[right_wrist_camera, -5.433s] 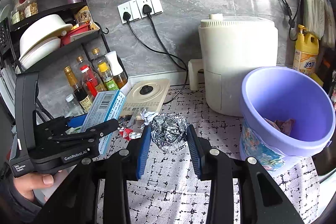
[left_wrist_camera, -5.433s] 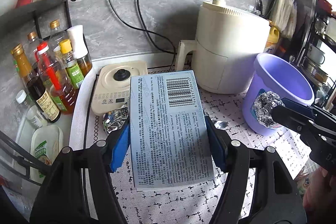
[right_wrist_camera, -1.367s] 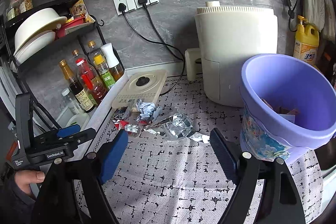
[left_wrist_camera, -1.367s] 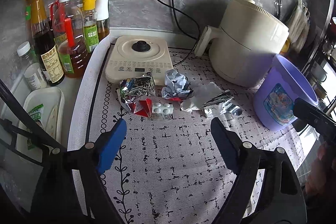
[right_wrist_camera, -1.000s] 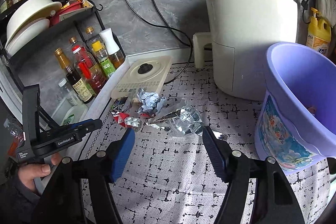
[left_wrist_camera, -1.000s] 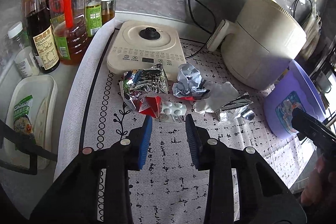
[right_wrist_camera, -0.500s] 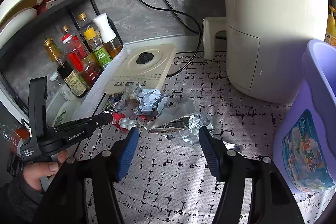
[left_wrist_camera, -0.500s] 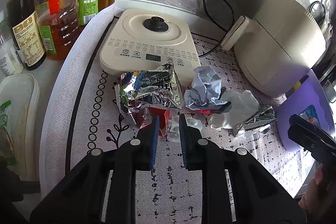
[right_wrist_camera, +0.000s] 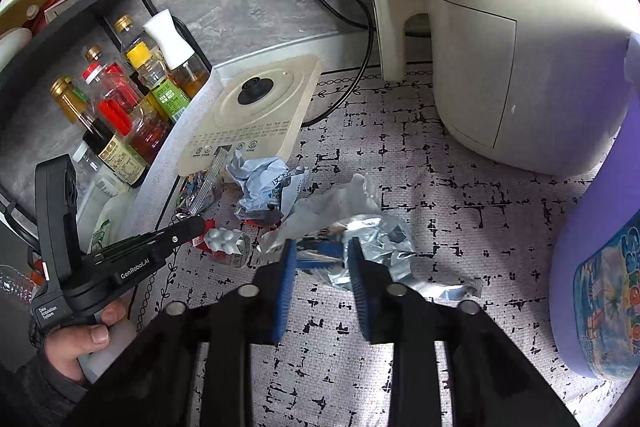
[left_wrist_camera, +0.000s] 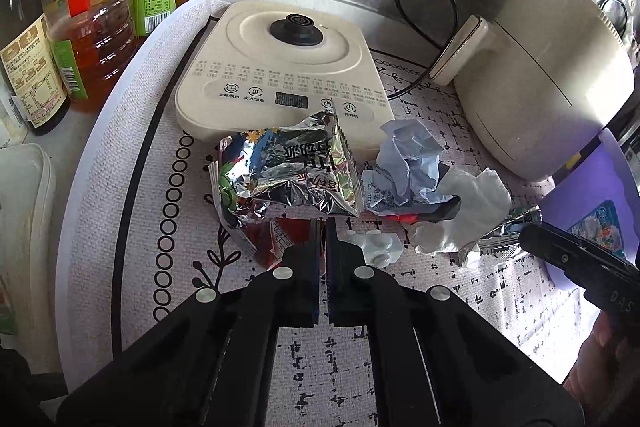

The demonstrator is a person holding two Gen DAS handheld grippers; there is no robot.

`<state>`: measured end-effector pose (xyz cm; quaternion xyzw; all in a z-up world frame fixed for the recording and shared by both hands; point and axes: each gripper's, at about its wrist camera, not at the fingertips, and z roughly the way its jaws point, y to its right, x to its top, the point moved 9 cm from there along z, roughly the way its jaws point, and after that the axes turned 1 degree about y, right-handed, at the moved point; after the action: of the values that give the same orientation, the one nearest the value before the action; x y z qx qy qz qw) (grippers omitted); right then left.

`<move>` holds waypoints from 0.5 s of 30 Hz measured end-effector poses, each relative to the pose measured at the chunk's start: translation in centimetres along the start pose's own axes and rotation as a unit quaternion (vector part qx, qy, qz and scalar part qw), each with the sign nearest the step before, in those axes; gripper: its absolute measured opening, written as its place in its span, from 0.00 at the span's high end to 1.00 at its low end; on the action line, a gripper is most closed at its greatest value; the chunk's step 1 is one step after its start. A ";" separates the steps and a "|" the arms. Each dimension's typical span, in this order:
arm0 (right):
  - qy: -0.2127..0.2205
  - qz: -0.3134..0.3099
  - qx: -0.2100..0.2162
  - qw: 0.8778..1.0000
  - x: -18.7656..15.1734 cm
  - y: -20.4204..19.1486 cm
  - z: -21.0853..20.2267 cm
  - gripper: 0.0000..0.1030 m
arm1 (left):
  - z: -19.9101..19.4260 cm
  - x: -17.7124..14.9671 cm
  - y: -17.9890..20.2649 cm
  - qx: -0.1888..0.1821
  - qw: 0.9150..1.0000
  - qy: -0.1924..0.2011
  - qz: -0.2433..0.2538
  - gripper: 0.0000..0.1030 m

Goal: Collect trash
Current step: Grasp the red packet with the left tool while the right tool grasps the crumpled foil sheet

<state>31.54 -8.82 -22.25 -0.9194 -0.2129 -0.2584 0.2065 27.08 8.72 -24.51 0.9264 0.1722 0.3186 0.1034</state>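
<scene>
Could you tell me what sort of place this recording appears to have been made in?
Most likely a home kitchen counter: oil and sauce bottles stand by a dish rack, and a cream induction cooker and air fryer sit plugged in on a patterned mat.

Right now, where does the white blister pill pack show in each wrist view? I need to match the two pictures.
Left wrist view: the blister pill pack sits at centre, just right of the closed left tool, below the crumpled blue paper.
Right wrist view: the pack lies left of centre, beside the left tool's tip.
Shared landmark: the cream induction cooker, just behind the trash pile.
</scene>
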 end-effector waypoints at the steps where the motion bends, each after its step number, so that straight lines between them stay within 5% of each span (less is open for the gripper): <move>1: 0.004 -0.004 0.002 1.000 0.0 -0.2 -0.1 0.84 | -0.2 0.0 -0.1 -0.001 1.000 0.001 0.000 0.97; 4: 0.007 -0.013 0.006 1.000 0.0 -0.8 -0.4 0.93 | -0.9 -0.2 -0.2 0.000 1.000 0.005 0.005 0.97; 15: 0.046 -0.014 0.018 0.999 -0.4 -2.0 -4.9 0.94 | -6.2 0.0 1.5 -0.015 0.998 0.049 0.021 0.97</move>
<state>28.36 -9.72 -18.09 -0.8998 -0.2208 -0.2991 0.2284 23.55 7.87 -19.26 0.9116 0.1525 0.3680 0.1015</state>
